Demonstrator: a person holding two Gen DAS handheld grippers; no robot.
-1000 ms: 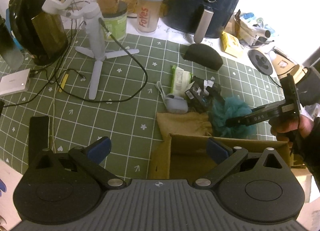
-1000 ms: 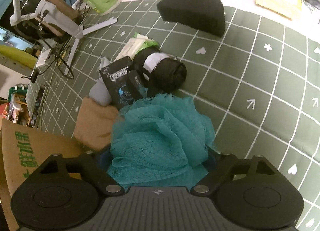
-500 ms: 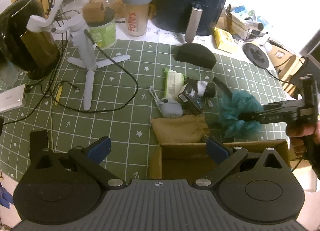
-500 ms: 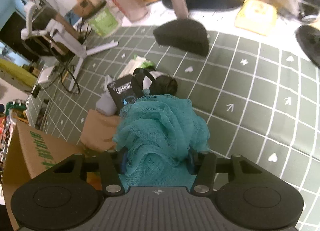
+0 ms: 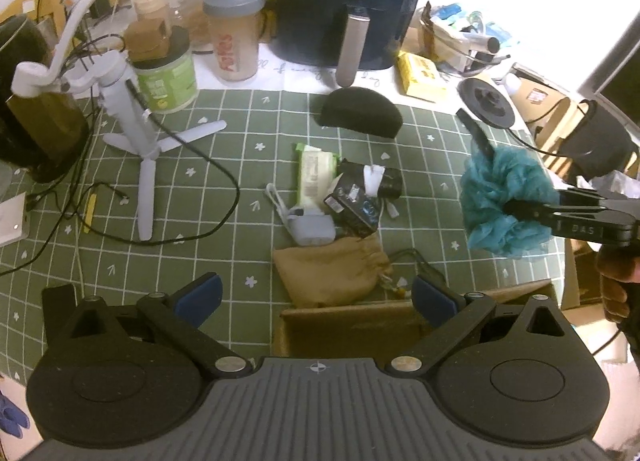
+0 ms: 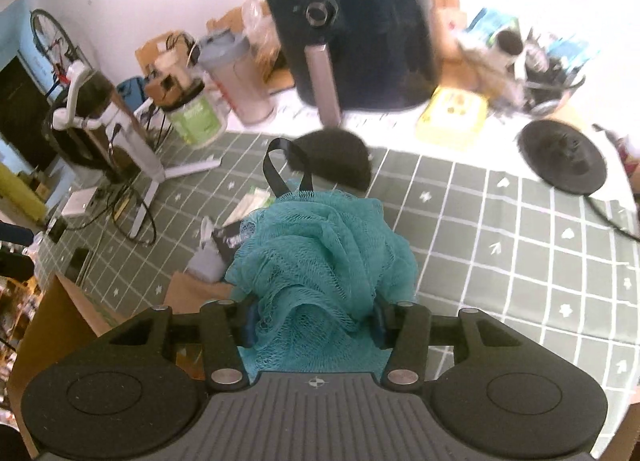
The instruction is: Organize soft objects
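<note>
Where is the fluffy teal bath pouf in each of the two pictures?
Left wrist view: the teal bath pouf is at the right edge, held off the mat in the right claw.
Right wrist view: the pouf fills the lower middle, squeezed between that claw's fingers.
Shared landmark: the dark air fryer stands at the top of both pictures.

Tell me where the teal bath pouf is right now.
The teal bath pouf is clamped in the right gripper, held above the green mat's right side; in the left wrist view it hangs right of the tan pouch.
</note>
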